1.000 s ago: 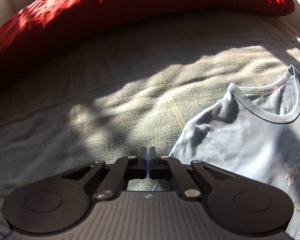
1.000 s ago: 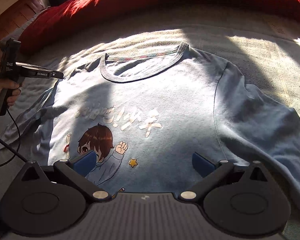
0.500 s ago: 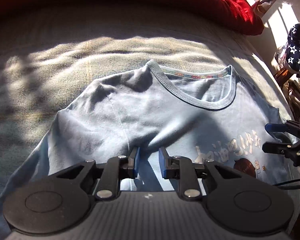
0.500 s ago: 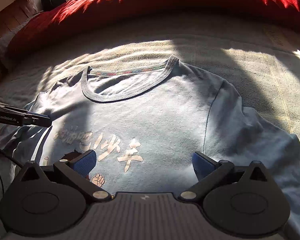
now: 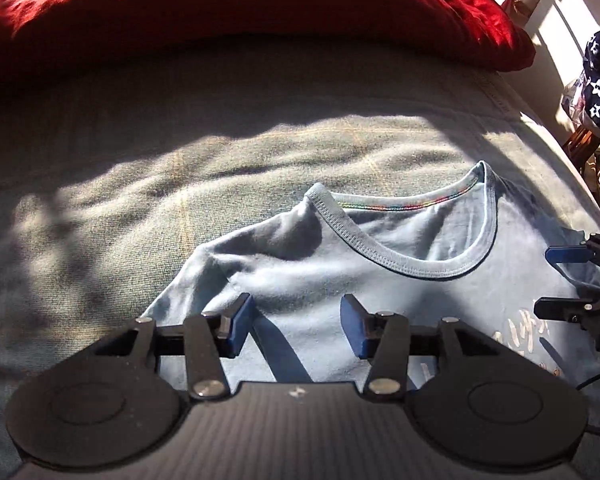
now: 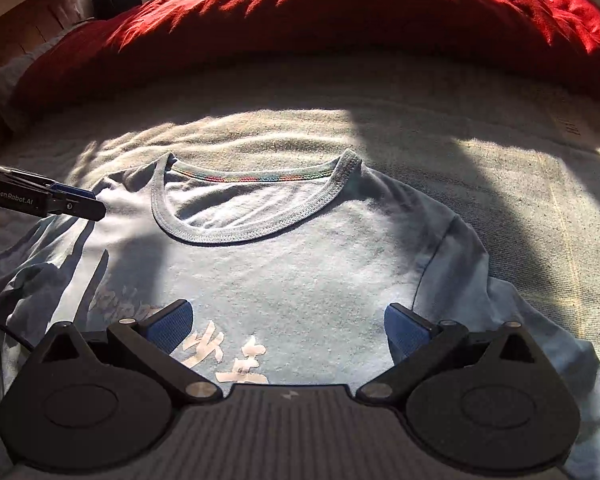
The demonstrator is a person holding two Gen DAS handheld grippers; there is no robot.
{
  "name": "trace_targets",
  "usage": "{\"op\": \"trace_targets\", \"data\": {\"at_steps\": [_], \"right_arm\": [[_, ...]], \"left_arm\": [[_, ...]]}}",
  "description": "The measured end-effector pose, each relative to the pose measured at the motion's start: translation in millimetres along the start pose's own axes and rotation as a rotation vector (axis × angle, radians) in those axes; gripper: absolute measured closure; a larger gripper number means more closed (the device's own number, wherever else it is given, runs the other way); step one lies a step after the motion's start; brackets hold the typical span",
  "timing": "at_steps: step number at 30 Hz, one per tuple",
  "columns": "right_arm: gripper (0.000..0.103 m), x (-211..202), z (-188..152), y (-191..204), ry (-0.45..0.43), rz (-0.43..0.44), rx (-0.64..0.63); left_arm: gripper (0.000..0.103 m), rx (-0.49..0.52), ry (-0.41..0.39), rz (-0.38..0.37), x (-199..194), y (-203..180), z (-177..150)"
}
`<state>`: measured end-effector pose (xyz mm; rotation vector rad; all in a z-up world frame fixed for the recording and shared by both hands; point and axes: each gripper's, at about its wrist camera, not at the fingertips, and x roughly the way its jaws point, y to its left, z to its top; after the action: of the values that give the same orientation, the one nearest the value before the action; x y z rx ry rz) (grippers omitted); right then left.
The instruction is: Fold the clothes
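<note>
A light blue shirt [image 6: 300,272] was spread flat on the bed [image 6: 500,168], just ahead of both grippers. The left gripper [image 5: 296,326] and right gripper [image 6: 286,326] were held wide apart, nothing gripped.

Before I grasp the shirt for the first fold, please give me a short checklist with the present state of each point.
1. Left gripper open: ok, the fingers stand apart with nothing between them.
2. Right gripper open: ok, spread wide over the chest print.
3. T-shirt lies face up, collar away from you: ok.
4. Left sleeve flat: not ok, it is bunched and creased near the shoulder.
5. Right sleeve flat: not ok, it shows folds.
6. Bottom hem straight: cannot tell, both grippers hide it.
</note>
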<state>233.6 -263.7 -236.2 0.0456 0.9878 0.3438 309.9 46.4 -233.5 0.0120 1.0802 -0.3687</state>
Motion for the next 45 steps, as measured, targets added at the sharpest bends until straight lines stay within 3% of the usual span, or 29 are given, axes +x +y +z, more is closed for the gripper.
{"op": "trace_targets", "data": {"at_steps": [5, 9, 14, 17, 23, 27, 30, 33, 40, 45], "right_arm": [[0.000, 27.2, 14.2, -7.1, -0.037, -0.051, -0.035], [0.000, 38.5, 40.4, -16.1, -0.052, -0.076, -0.018], [0.000, 25.8, 47.0, -7.7, -0.047, -0.032, -0.046], [0.000, 23.2, 41.0, 1.6, -0.032, 0.005, -0.076], [0.000, 27.5, 32.3, 9.7, -0.023, 0.000, -0.075], [0.000, 15.1, 33.0, 16.4, -0.046, 0.030, -0.086], [0.000, 18.4, 29.8, 20.2, -0.024, 0.040, -0.128], [0.000, 31.4, 26.9, 19.7, -0.013, 0.012, -0.156], [0.000, 43.0, 43.4, 13.6, -0.037, -0.034, -0.136], [0.000, 9.0, 36.8, 21.1, -0.013, -0.016, -0.107]], "left_arm": [[0.053, -0.040, -0.028, 0.024, 16.6, 14.9, 15.7], [0.055, -0.006, -0.060, 0.036, 0.1, 4.7, 23.6], [0.049, 0.025, -0.045, -0.102, -2.9, -8.5, 26.9], [0.049, 0.005, -0.011, -0.118, 22.7, -10.7, 30.1], [0.050, -0.075, -0.089, -0.094, 28.2, -4.2, 52.3], [0.046, -0.048, -0.061, -0.183, 12.6, -15.3, 50.6], [0.041, 0.015, 0.020, -0.234, 20.5, -31.1, 40.7], [0.041, 0.050, 0.025, -0.162, 36.8, -34.5, 39.3], [0.043, -0.063, -0.038, -0.160, 25.1, -23.6, 61.7], [0.039, -0.131, -0.002, -0.169, -5.2, -29.8, 18.2]]}}
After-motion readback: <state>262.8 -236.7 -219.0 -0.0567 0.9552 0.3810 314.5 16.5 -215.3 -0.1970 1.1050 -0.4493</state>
